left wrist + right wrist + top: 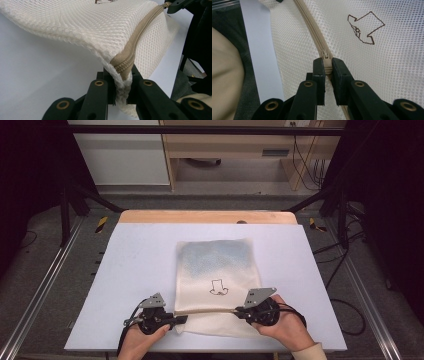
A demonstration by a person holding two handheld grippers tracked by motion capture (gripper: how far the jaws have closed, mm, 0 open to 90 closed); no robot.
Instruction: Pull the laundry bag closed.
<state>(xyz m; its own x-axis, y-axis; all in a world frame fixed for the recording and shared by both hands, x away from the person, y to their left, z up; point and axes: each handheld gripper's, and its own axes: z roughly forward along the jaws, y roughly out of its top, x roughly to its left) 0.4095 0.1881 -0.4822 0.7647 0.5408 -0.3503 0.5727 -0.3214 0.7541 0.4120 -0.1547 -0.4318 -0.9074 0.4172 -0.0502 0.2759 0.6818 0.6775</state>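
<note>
Left gripper (121,82) clamped on the near left corner of a white mesh laundry bag (216,270), pinching the zipper's (207,311) end; right gripper (327,68) clamped on the zipper pull (325,54) at the bag's right edge. Beyond, lying flat mid-table (140,270). No readable writing, just a small brown outline drawing (365,27) on the mesh.

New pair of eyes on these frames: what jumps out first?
A white mesh laundry bag lies in the middle of the pale table, with a small dark outline drawing on it. Along its near edge runs a tan zipper, pulled taut between the two grippers: the left gripper is clamped on the bag's corner at the zipper's end, the right gripper on the zipper slider.
</note>
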